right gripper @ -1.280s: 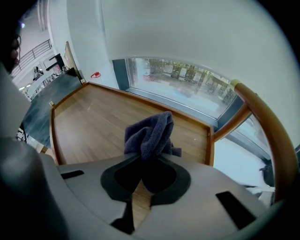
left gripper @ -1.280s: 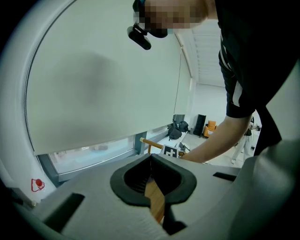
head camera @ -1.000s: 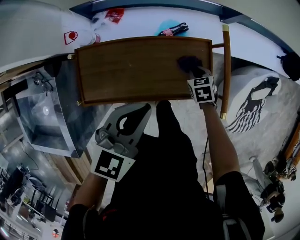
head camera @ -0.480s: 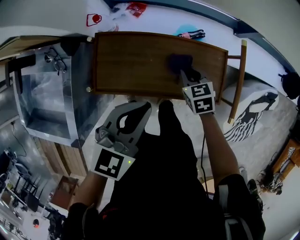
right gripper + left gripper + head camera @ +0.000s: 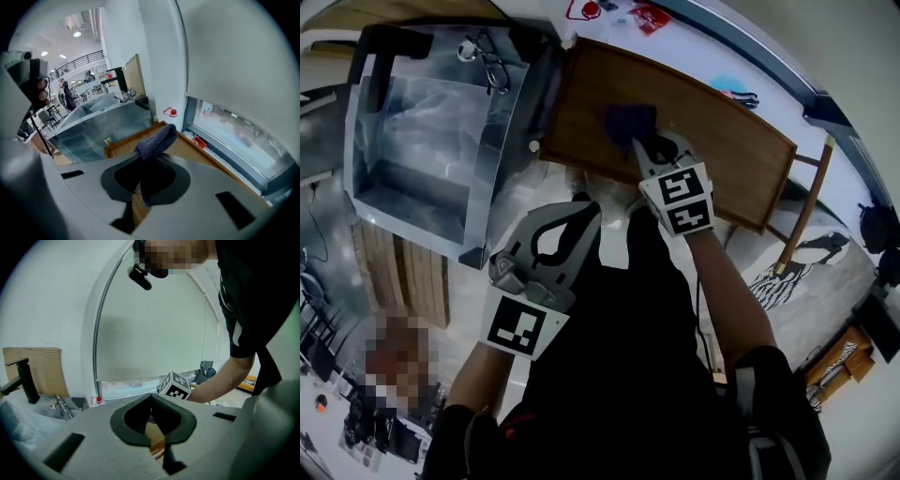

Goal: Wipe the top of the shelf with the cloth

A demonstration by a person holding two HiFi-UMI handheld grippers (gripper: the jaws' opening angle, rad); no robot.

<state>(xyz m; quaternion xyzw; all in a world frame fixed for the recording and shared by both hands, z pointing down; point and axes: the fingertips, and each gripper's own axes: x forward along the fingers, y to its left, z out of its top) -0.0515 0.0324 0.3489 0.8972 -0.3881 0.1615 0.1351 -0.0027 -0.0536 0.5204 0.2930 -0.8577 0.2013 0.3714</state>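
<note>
My right gripper [image 5: 641, 150] is clamped on the dark blue cloth [image 5: 628, 120]; the cloth rests on the wooden shelf top [image 5: 727, 150], toward the end beside the clear case [image 5: 422, 122]; my left gripper [image 5: 581, 214] hangs short of the shelf, jaws closed on nothing.

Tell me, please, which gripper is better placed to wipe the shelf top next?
The right gripper. Its jaws are shut on the cloth, which lies on the wooden shelf top. The left gripper hangs near the person's body, off the shelf, jaws together and empty.
</note>
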